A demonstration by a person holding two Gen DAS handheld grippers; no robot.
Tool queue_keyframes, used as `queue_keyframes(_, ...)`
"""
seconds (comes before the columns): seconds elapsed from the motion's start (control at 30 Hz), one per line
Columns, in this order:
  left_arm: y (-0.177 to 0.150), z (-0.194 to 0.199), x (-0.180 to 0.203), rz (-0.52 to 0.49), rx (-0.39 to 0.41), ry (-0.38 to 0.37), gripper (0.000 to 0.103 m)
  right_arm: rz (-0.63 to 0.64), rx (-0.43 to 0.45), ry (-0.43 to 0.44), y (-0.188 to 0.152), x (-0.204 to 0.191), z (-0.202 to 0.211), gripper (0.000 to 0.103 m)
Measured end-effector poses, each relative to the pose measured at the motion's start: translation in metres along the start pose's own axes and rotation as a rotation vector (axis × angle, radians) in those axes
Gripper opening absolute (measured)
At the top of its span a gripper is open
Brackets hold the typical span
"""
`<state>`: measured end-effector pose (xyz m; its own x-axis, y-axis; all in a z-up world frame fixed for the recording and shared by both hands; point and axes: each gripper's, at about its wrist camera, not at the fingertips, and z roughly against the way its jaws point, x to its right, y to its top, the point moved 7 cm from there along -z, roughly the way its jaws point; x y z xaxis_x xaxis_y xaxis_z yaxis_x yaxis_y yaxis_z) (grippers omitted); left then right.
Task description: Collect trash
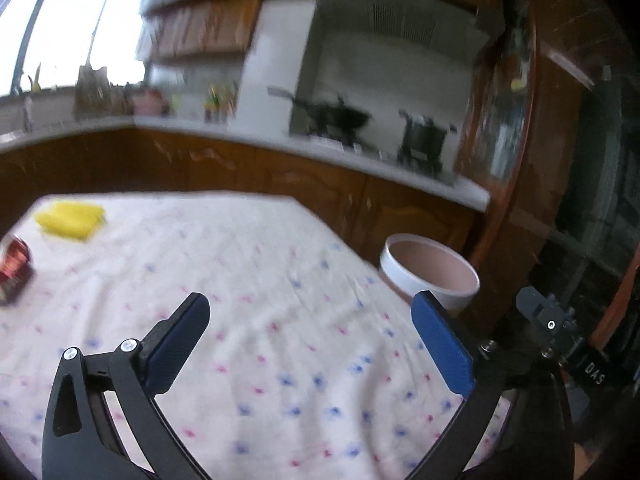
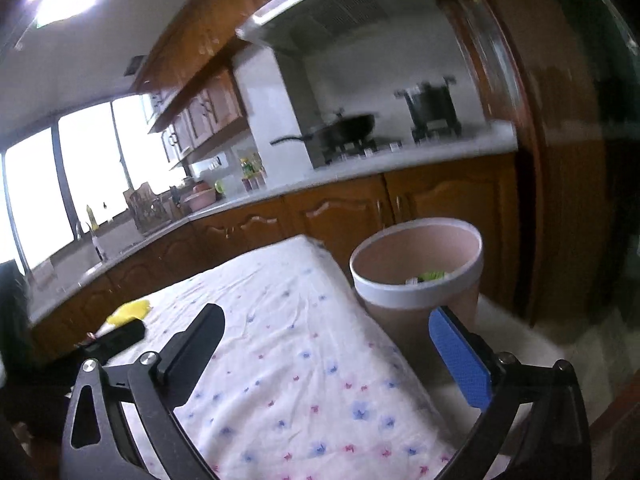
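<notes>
Over the table with its white cloth printed in small blue and pink flowers (image 1: 280,280), both grippers hang empty: the left gripper (image 1: 316,340) and the right gripper (image 2: 336,352) each have their jaws wide apart, with nothing between the blue pads. Beside the table's far corner stands the round pink waste bin with a white rim (image 2: 416,292). The step in hand looks like the pause between one drop and the next pick-up. Remaining trash lies at the far left of the cloth: a yellow crumpled piece (image 1: 70,220) and, near it at the edge, a red and dark shiny wrapper or can (image 1: 14,268), too blurred to name surely. The next move probably calls for swinging the left gripper toward these, settling the jaws around one and closing. Only the right wrist view looks into the bin, showing green and white scraps (image 2: 428,277) at its bottom; only the left shows the red item.
</notes>
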<state>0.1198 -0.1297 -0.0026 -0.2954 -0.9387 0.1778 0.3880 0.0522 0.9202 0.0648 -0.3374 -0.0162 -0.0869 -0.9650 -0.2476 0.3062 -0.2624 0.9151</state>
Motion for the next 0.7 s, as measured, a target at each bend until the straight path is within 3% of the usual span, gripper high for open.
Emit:
queue_keyframes(0.1,0.012,0.015,-0.002,-0.068,0.066,0.061,0.103,0.093,0.084,-0.021,0.015,-0.019,0.014,0.103)
queue_keyframes(0.27,0.011,0.022,-0.005,-0.144,0.069,0.133,0.103,0.182,0.162,0.007,0.036,-0.046,0.026,0.103)
queue_keyframes(0.7,-0.036,0.015,-0.035,-0.088,-0.029,0.191,0.103,0.159,0.012,-0.017,-0.026,-0.042,-0.006,0.103)
